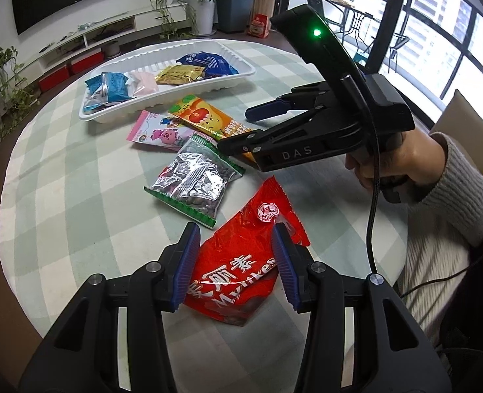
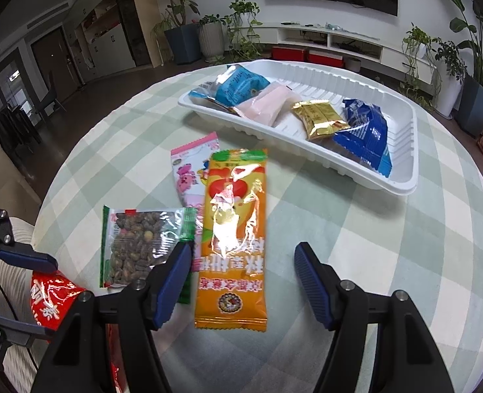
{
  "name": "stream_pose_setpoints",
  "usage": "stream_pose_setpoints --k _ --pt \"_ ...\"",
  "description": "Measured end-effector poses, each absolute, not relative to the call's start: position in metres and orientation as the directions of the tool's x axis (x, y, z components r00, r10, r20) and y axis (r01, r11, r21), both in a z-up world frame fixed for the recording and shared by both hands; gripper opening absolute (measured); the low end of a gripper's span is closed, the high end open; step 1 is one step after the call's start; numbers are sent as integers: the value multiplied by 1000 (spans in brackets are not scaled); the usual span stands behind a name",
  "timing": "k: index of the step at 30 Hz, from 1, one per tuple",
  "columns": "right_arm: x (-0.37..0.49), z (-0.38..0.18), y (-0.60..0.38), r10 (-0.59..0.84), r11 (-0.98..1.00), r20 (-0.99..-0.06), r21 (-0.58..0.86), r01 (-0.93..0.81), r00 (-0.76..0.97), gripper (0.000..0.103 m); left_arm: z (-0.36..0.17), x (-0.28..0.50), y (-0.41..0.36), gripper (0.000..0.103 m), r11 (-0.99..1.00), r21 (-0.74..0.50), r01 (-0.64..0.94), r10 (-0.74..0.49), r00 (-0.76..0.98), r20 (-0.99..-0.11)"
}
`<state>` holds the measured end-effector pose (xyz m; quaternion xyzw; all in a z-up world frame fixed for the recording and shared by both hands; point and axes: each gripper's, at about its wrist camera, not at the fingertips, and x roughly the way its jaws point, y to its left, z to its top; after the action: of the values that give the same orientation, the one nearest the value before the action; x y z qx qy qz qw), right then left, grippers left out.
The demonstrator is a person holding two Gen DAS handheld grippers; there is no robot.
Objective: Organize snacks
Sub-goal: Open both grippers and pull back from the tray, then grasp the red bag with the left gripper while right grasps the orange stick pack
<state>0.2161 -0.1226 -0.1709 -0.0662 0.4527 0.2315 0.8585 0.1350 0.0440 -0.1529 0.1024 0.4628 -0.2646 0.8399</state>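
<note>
**Four loose packets on the table, both grippers spread wide**

The white plastic tray (image 2: 405,177) sits at the far side of the round checked table (image 1: 78,216) and already holds four packets: a light blue one, a pale pink one, a gold foil sachet (image 2: 318,119) and a dark blue one. Four more lie loose on the cloth.

The left gripper (image 1: 235,262) has its jaws wide, one on each side of the red Mylikes bag (image 1: 238,262), which lies flat beneath them; I cannot tell whether the pads touch the film. The right gripper (image 2: 241,281) is also wide open and holds nothing, poised over the lower end of the long orange candy packet (image 2: 233,235).

That orange packet overlaps the pink cartoon packet (image 2: 189,170), and a clear green-edged bag of nuts (image 2: 136,245) lies just beside both.

All of these look light and soft, with glossy, crinkled film that is probably slippery. The red bag appears puffy and loosely filled (its contents may shift when lifted), so a pinch across a gathered fold or its sealed end seems safest. The orange packet looks flat and limp; gripping across its narrow width near the crimped end should keep it from sliding out, though it will likely droop.
</note>
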Motion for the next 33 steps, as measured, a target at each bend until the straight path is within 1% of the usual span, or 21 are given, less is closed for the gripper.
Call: stream_pose_setpoints --k 13,16,18,22,25,33 --pt "217 -174 -120 322 885 -815 78 -458 482 69 -148 129 41 44 794 -67 605 -380 407 -831" --pt "217 -174 -121 321 885 -815 76 -460 482 69 -150 125 35 44 778 -41 626 -367 401 -839" --pt "217 -174 -120 321 885 -815 76 -460 482 68 -153 122 31 44 767 -23 641 -354 395 -848" --pt "216 -174 -119 313 882 -816 60 -468 486 63 -159 119 24 44 753 23 658 -324 400 -857" --pt "216 -174 -118 315 879 -816 57 -474 485 58 -163 121 22 44 749 24 662 -323 397 -859" --pt "215 -174 -117 309 876 -818 46 -481 485 54 -171 125 16 44 732 49 680 -309 395 -865"
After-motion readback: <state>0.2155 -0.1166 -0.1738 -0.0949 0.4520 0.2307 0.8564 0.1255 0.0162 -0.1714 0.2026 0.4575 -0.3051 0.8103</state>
